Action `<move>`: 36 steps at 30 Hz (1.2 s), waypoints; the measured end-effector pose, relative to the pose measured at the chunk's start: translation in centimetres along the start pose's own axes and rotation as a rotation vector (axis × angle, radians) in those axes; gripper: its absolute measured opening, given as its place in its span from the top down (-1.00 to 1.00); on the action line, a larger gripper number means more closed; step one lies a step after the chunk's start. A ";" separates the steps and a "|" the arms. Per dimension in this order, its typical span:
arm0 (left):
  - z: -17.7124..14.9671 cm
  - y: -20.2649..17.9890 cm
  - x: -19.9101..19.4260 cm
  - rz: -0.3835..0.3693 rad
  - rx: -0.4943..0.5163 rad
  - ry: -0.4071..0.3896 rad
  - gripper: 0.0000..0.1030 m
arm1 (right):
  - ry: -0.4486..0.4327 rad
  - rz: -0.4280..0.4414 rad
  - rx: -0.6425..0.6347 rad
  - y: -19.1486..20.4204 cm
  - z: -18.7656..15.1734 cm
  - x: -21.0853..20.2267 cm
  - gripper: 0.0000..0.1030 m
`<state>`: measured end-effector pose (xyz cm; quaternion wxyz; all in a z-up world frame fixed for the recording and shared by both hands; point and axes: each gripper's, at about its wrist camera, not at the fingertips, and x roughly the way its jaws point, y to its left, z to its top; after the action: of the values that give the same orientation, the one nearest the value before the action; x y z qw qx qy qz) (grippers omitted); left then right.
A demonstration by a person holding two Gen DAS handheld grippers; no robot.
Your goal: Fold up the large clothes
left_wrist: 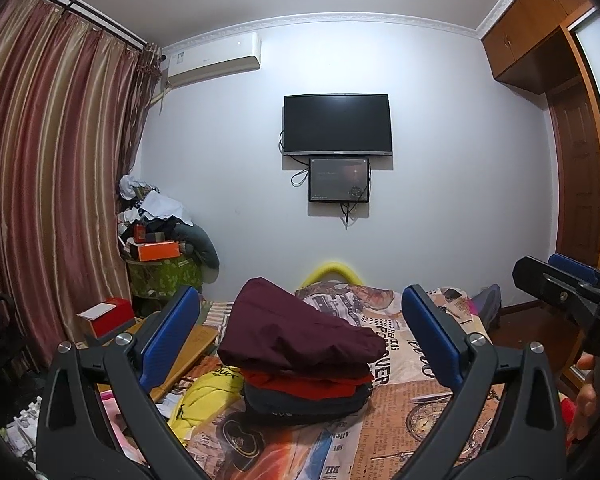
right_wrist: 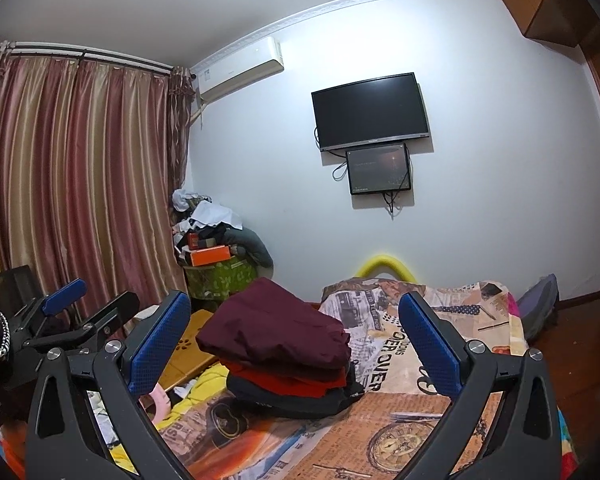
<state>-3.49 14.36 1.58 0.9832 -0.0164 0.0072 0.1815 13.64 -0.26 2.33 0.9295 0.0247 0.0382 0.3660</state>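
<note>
- Maroon garment (left_wrist: 296, 328) is seen topping a folded stack on the bed (left_wrist: 412, 408).
- Left tool (left_wrist: 300, 334) and right tool (right_wrist: 294, 340) are held wide apart, empty.
- Yellow garment (left_wrist: 204, 396) should be gripped at opposite edges next.

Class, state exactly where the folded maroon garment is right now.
In both wrist views the maroon garment sits centre frame, topping a stack of a red garment and a dark garment on the printed bedspread, right of the yellow garment.

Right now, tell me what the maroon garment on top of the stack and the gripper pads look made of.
Maroon garment: likely a smooth woven synthetic, matte with a slight sheen and soft, puffy creases. Pads on the right gripper: blue, probably rubber or textured plastic, with a fine dotted grip pattern.
</note>
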 end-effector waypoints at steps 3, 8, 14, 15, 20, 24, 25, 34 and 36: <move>0.0 0.2 0.1 -0.003 -0.009 0.001 -0.98 | 0.003 0.000 -0.003 0.1 0.1 -0.1 -1.00; 0.0 0.5 0.1 -0.010 -0.029 0.004 -0.99 | 0.006 -0.001 0.000 0.0 0.3 0.0 -1.00; 0.0 0.6 0.3 -0.018 -0.041 0.011 -0.99 | 0.015 -0.001 0.004 0.3 0.4 0.1 -1.00; 0.0 0.6 0.4 -0.020 -0.043 0.013 -0.99 | 0.016 0.000 0.004 0.3 0.5 0.1 -1.00; 0.0 0.7 0.6 -0.037 -0.051 0.024 -0.99 | 0.017 -0.001 0.002 0.3 0.3 0.0 -1.00; -0.1 0.6 0.7 -0.052 -0.056 0.031 -0.99 | 0.020 -0.001 0.004 0.3 0.3 0.2 -1.00; 0.0 0.6 0.8 -0.060 -0.058 0.036 -0.99 | 0.021 0.000 0.005 0.3 0.3 0.1 -1.00; -0.1 0.4 1.0 -0.079 -0.073 0.046 -0.99 | 0.025 -0.005 0.008 0.2 0.2 0.3 -1.00; -0.1 0.4 1.1 -0.080 -0.074 0.048 -0.99 | 0.025 -0.005 0.010 0.2 0.2 0.3 -1.00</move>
<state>-2.64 15.10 1.40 0.9880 -0.0572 0.0234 0.1418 13.78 0.07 2.56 0.9297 0.0248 0.0518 0.3637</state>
